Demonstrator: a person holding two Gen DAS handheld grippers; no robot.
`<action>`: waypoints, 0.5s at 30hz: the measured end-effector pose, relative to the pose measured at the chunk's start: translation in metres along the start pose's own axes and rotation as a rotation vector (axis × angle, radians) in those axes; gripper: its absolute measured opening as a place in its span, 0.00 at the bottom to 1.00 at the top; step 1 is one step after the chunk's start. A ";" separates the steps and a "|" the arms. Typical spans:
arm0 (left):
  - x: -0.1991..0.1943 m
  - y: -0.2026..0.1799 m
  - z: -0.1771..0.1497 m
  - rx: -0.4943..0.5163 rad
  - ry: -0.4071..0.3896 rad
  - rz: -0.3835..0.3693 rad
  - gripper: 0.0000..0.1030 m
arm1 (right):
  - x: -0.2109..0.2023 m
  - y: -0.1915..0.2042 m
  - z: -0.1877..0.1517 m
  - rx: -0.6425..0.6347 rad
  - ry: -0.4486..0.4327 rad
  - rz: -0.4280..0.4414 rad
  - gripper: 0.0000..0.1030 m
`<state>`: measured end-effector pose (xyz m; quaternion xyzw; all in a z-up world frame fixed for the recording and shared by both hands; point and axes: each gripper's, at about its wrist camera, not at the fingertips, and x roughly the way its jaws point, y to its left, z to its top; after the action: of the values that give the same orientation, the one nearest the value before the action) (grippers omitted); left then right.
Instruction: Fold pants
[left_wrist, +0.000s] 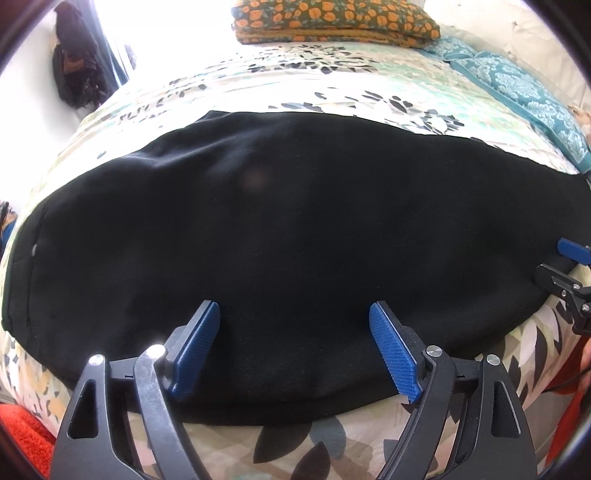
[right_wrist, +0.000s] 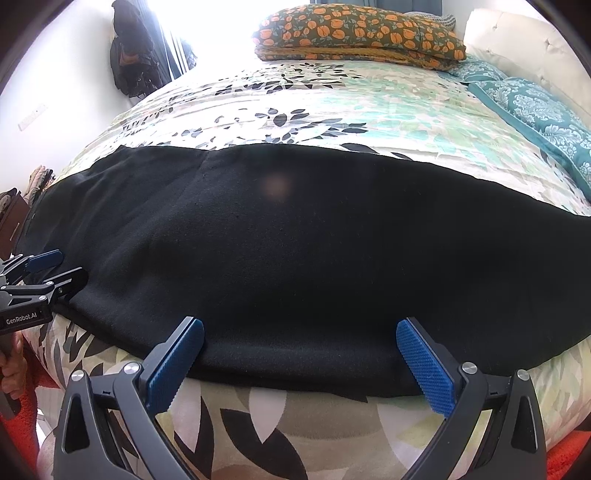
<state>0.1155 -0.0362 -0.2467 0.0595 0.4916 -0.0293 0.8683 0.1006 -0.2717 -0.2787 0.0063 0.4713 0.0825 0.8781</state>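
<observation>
Black pants (left_wrist: 295, 229) lie flat across the bed, running left to right, near its front edge; they also fill the middle of the right wrist view (right_wrist: 295, 251). My left gripper (left_wrist: 295, 314) is open, its blue pads over the pants' near edge. My right gripper (right_wrist: 299, 332) is open at the pants' near edge, empty. The right gripper shows at the right edge of the left wrist view (left_wrist: 565, 266), and the left gripper at the left edge of the right wrist view (right_wrist: 51, 269).
The bed has a leaf-patterned cover (right_wrist: 295, 103). An orange-flowered pillow (right_wrist: 354, 37) and teal pillows (right_wrist: 535, 110) lie at the far side. A dark bag (right_wrist: 129, 48) hangs on the wall at the left. Red-orange rug (left_wrist: 26, 435) lies below the bed.
</observation>
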 end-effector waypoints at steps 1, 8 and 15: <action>0.000 0.000 0.000 0.003 -0.004 0.001 0.82 | 0.000 0.000 0.000 0.000 -0.003 -0.001 1.00; 0.000 0.000 0.000 0.012 -0.004 -0.003 0.83 | 0.000 0.000 0.000 -0.001 -0.008 0.001 1.00; 0.001 0.000 0.001 0.017 -0.001 -0.004 0.83 | -0.001 0.000 0.000 -0.001 -0.005 0.006 1.00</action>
<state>0.1165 -0.0365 -0.2471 0.0660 0.4909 -0.0353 0.8680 0.0999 -0.2720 -0.2779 0.0074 0.4689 0.0855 0.8791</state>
